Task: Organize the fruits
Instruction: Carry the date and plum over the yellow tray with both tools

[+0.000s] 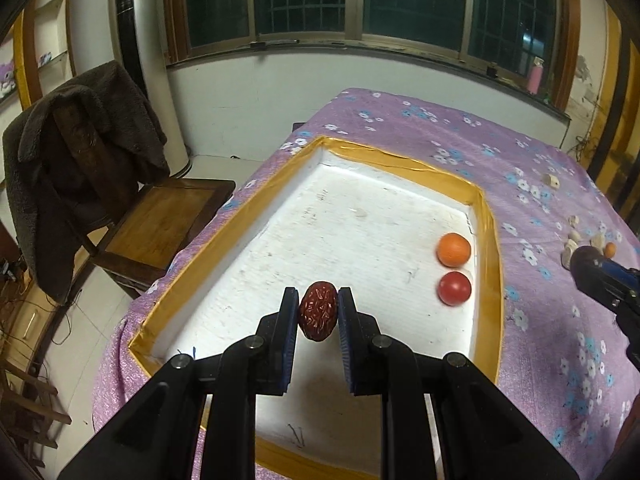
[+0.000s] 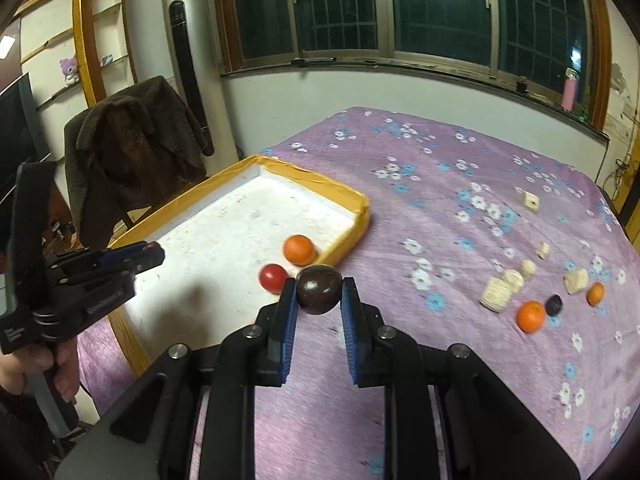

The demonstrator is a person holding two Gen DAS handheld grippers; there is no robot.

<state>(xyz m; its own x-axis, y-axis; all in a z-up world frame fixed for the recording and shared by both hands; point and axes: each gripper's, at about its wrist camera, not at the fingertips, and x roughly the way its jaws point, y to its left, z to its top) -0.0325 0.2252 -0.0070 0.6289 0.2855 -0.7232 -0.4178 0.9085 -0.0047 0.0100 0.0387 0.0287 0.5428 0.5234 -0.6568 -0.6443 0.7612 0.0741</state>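
My left gripper (image 1: 318, 300) is shut on a wrinkled red date (image 1: 318, 316) above the white tray (image 1: 224, 248) with its yellow taped rim. An orange fruit (image 1: 453, 249) and a red tomato (image 1: 454, 288) lie in the tray by its right wall. My right gripper (image 2: 319, 286) is shut on a dark brown round fruit (image 2: 319, 289), over the purple cloth just outside the tray's near right corner (image 2: 352, 236). The left gripper (image 2: 154, 254) shows at the left of the right wrist view, over the tray. The right gripper (image 1: 580, 258) enters the left wrist view from the right.
On the purple flowered tablecloth (image 2: 440, 184) to the right lie two small oranges (image 2: 530, 316), a dark fruit (image 2: 554, 305) and several pale corn-like pieces (image 2: 496, 294). A chair with a brown coat (image 1: 80, 152) stands left of the table. A window wall runs behind.
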